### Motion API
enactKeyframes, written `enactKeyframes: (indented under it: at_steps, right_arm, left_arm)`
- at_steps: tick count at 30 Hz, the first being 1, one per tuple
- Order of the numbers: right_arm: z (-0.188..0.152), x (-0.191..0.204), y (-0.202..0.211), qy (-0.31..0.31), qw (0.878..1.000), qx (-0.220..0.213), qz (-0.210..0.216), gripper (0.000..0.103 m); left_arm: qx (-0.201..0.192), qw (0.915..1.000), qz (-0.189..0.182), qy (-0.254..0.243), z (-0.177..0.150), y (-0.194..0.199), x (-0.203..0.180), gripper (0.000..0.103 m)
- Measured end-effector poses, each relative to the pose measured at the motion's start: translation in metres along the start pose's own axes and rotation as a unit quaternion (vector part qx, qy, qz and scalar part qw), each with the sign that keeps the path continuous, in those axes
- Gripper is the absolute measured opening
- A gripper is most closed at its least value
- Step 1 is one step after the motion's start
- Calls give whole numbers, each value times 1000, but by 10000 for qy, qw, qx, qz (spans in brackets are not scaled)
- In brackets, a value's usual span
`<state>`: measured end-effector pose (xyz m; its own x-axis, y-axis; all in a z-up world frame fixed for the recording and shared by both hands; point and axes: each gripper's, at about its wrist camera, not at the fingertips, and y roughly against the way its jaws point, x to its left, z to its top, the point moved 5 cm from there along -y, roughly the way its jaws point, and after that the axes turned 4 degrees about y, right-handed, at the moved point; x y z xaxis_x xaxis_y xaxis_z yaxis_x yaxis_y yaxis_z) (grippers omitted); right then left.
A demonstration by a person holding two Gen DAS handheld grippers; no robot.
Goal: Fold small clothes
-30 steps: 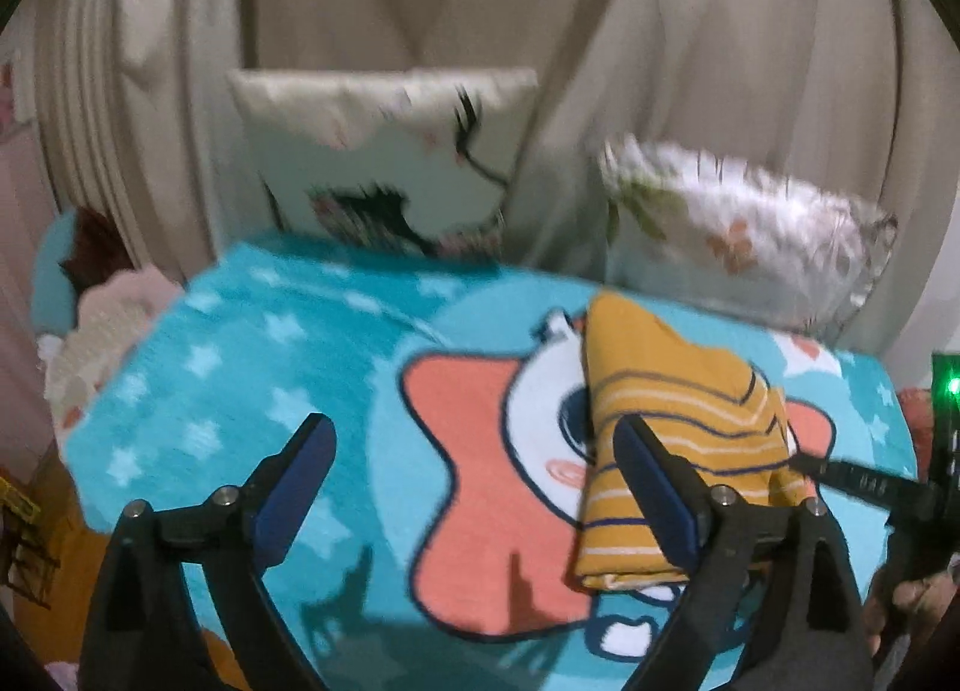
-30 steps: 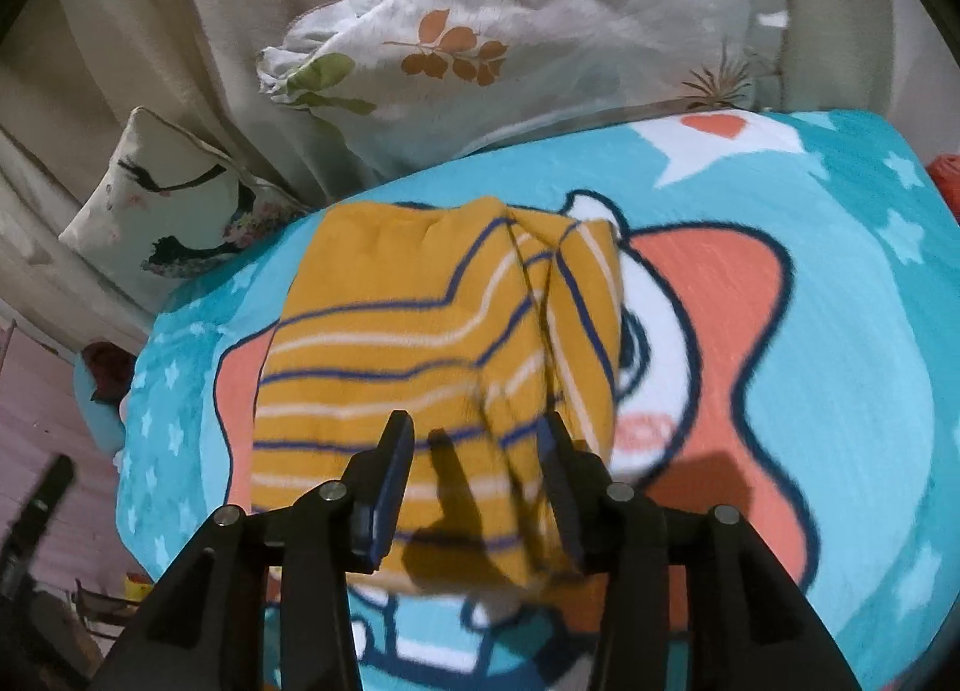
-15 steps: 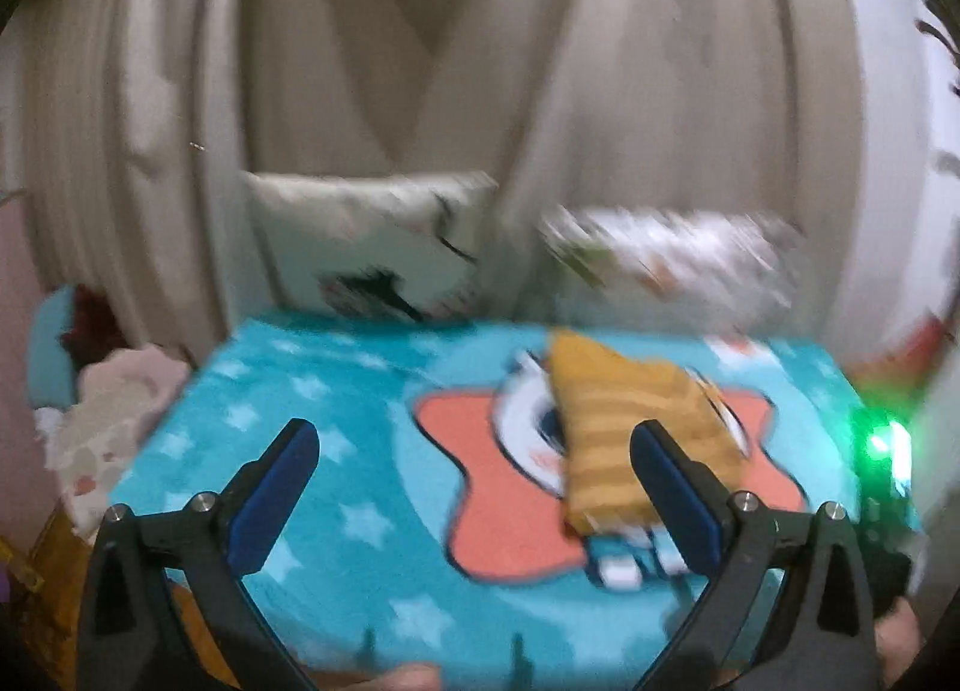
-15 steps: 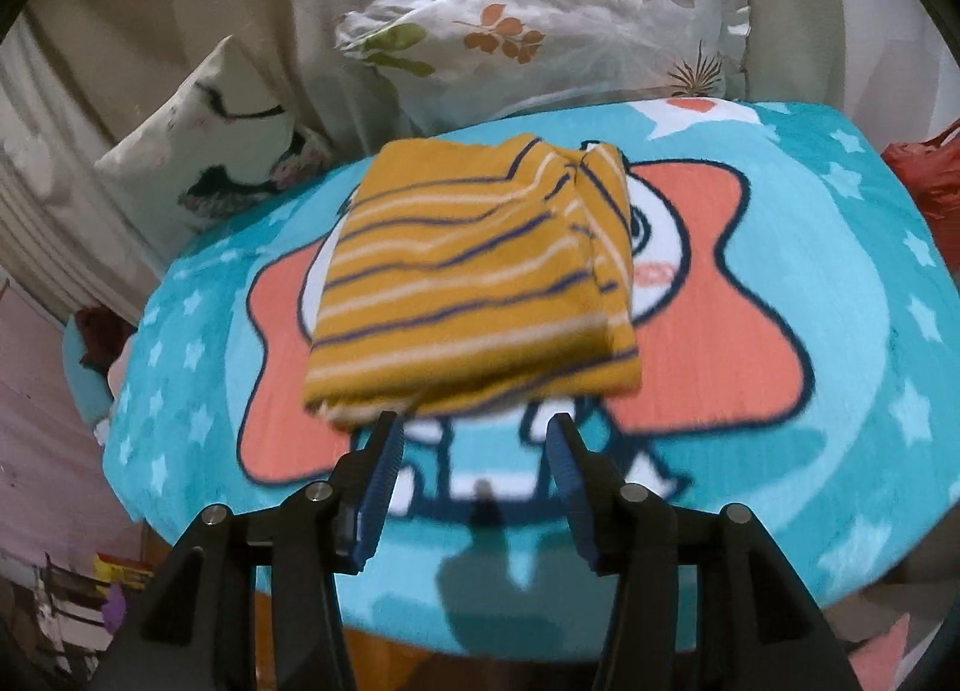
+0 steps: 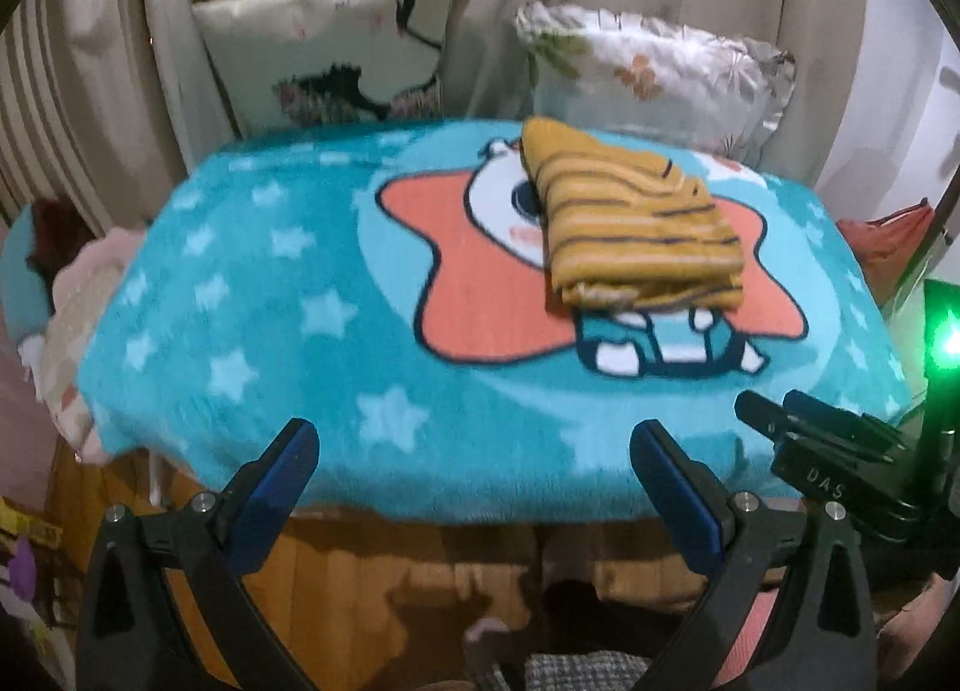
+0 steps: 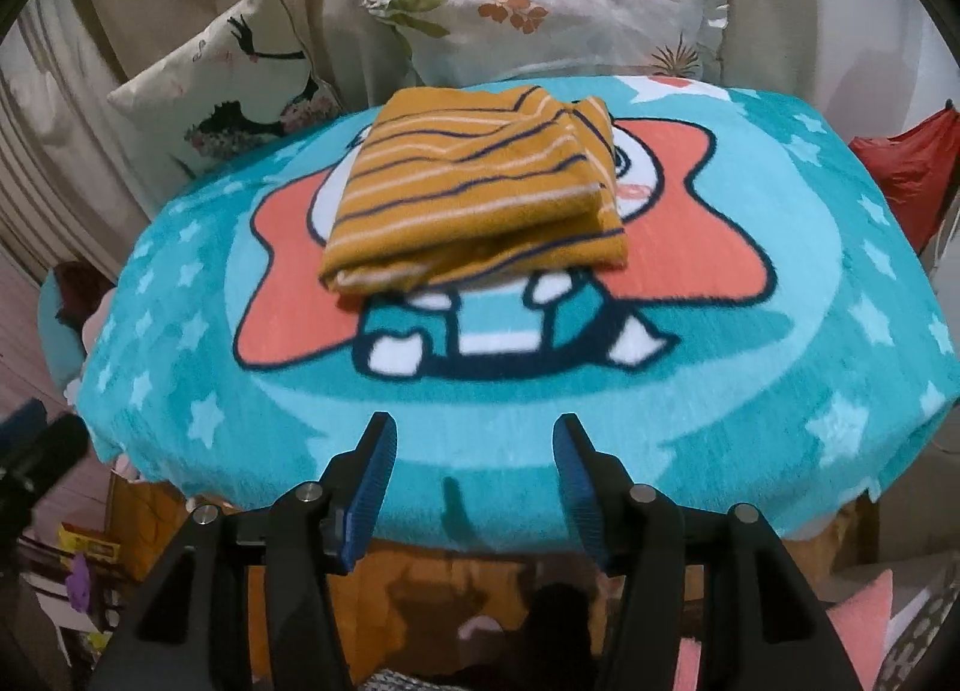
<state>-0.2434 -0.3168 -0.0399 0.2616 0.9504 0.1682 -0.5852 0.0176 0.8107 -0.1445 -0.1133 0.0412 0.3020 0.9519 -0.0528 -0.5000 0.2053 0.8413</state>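
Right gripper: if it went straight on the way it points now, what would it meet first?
Probably the bare blue blanket, short of the folded striped shirt. The right gripper is empty, its jaws opening. Depth is hard to judge.

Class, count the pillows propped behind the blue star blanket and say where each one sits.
2. The cream pillow with a bird print leans at the back left; the white frilled pillow with a leaf print at the back right. Others may be hidden.
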Motion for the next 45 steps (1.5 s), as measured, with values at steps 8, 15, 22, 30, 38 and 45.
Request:
enactKeyframes:
  at_steps: [8,15,22,30,38,45]
  right_arm:
    - [-17,4,4,101,9997,102,-209,62]
    - [-20,3,11,198,9991,49,-360,65]
    - [-20,-5,18,189,9986,3,-490,67]
    - [-19,-11,11,172,9984,91,-537,69]
    - [-14,-15,-2,242,9978,219,-582,70]
    - [2,-20,-17,292,9974,304,-592,70]
  left_arm:
    - [140,9998,-85,-113,-18,2,-11,103]
    - [162,9996,-176,-119,-18,6,-18,103]
    - [224,9993,-272,-157,-18,3,-26,103]
    - [462,9983,-343,-116,-19,-12,-33,103]
    - [703,9969,-350,-12,-13,-32,-38,103]
    - [846,9958,-343,61,-2,-49,-43,103]
